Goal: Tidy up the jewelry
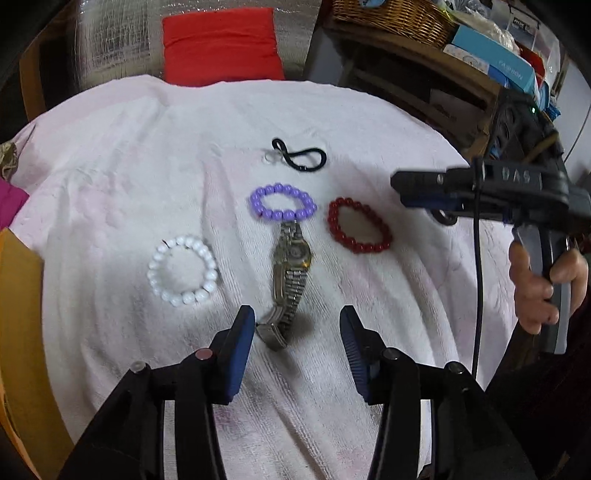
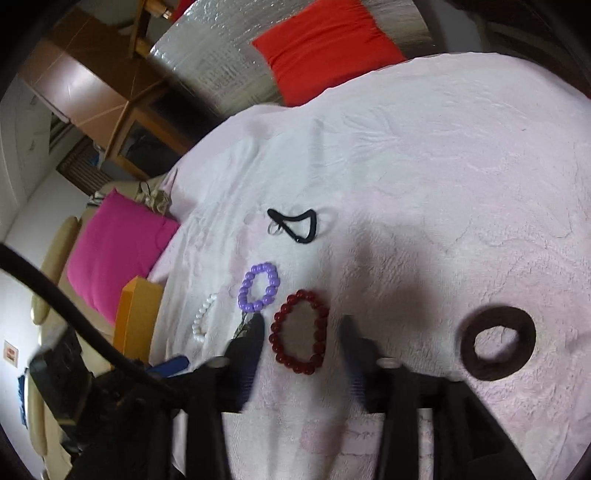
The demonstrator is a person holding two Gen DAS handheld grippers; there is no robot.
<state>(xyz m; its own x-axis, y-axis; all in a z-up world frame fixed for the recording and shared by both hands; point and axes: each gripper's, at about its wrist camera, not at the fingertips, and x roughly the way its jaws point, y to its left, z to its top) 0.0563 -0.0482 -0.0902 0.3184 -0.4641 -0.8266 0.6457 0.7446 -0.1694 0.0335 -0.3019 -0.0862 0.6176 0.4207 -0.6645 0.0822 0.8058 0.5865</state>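
Observation:
On a pale pink towel (image 1: 110,155) lie a white bead bracelet (image 1: 181,270), a purple bead bracelet (image 1: 283,202), a dark red bead bracelet (image 1: 359,230), a metal wristwatch (image 1: 286,284) and a black hair tie (image 1: 300,157) beside a small clear ring (image 1: 269,158). My left gripper (image 1: 297,325) is open, its blue pads on either side of the watch band's near end without touching it. My right gripper (image 2: 303,328) is open over the dark red bracelet (image 2: 300,332), which lies free between the fingers. A brown scrunchie (image 2: 496,343) lies to its right.
A red cushion (image 1: 221,44) and silver foil sheet lie beyond the towel. A wicker basket (image 1: 391,18) and boxes crowd a wooden shelf at the back right. A pink cushion (image 2: 114,254) and an orange box (image 2: 136,314) sit off the towel's left edge. A hand (image 1: 535,288) holds the right gripper's handle.

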